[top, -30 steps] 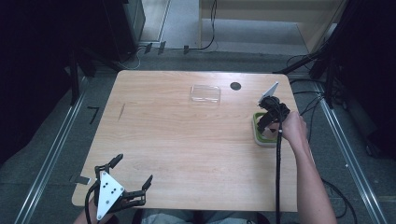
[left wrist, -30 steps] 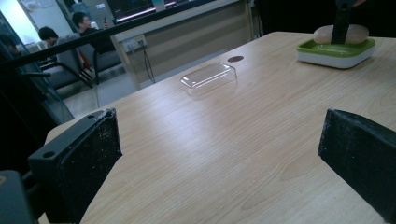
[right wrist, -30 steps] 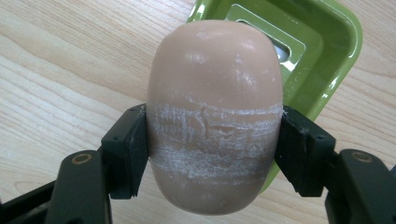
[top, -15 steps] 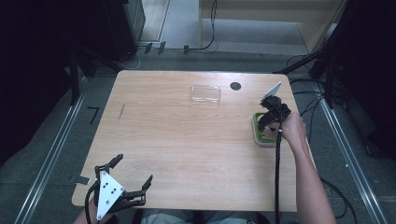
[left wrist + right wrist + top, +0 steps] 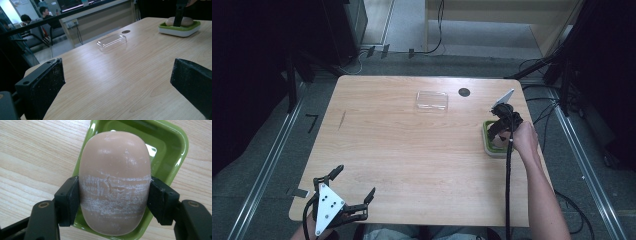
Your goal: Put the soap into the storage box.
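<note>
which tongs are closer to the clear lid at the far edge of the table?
Right. The right tongs are shut on the soap in the green dish, right of the clear lid. The left tongs sit open at the near-left corner, farther off.

In the high view, the right gripper (image 5: 501, 131) hides most of the dish (image 5: 488, 145) at the table's (image 5: 412, 150) right edge. The right gripper view's bottom edge cuts off the dish's near rim, and the soap (image 5: 115, 182) covers its floor.
</note>
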### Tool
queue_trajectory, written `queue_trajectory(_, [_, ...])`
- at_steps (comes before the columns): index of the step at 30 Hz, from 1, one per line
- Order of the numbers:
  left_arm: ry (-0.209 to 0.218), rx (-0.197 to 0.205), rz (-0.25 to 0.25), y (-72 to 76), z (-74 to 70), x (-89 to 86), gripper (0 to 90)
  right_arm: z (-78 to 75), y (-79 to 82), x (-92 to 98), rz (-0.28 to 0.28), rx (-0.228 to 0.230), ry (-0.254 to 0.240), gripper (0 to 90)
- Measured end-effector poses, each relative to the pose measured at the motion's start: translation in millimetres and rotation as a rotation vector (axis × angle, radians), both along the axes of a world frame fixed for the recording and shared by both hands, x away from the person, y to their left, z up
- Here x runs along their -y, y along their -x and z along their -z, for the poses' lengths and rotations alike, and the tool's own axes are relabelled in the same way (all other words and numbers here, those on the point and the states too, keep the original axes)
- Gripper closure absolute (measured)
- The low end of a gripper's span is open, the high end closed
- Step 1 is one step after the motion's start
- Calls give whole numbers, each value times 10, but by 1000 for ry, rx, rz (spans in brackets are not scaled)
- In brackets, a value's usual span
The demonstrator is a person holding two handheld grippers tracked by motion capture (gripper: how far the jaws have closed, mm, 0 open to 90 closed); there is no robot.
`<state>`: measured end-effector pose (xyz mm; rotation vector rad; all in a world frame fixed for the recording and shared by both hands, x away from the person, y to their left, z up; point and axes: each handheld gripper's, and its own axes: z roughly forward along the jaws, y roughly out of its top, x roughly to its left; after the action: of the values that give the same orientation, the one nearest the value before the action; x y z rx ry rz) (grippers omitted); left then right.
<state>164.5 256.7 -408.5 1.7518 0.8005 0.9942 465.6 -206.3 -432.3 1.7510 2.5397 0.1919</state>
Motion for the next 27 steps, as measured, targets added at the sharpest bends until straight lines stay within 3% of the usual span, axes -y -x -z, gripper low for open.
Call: queue_trajectory(27, [0,1,1,2,-1,-1,0,111,-41,19,36,6,6,339])
